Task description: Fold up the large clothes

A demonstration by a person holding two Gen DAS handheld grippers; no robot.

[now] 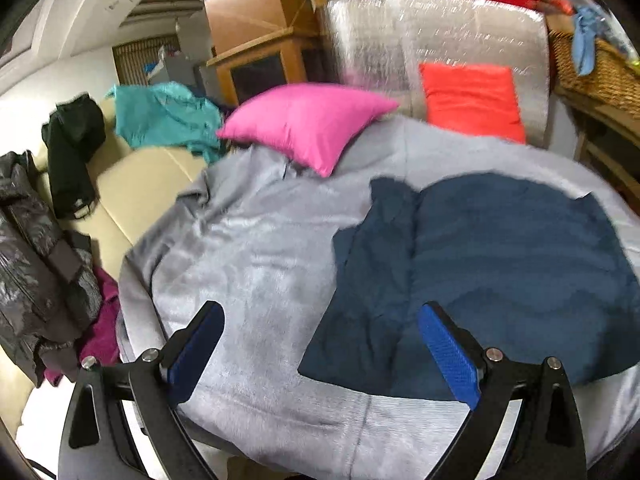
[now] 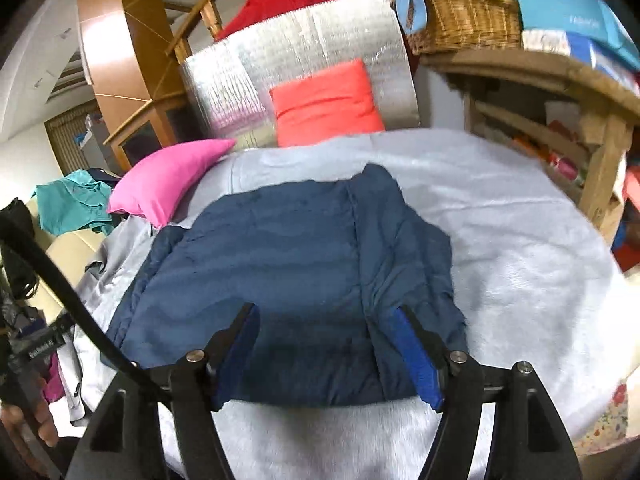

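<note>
This is a lived-in home, a cluttered living room. A cream sofa (image 1: pixel 132 196) at left carries a teal garment (image 1: pixel 168 120) and a black jacket (image 1: pixel 72 152). A pink cushion (image 1: pixel 308 124) and an orange cushion (image 1: pixel 472 100) sit mid-frame. At upper right a wicker basket (image 2: pixel 464 20) tops a wooden shelf (image 2: pixel 560 92) crammed with household things. A wooden stair railing (image 2: pixel 200 12) climbs at upper left.

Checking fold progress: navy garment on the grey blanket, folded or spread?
Folded. The navy garment lies as a compact flat block on the grey blanket, one side panel doubled over the body, no sleeves trailing out.
</note>
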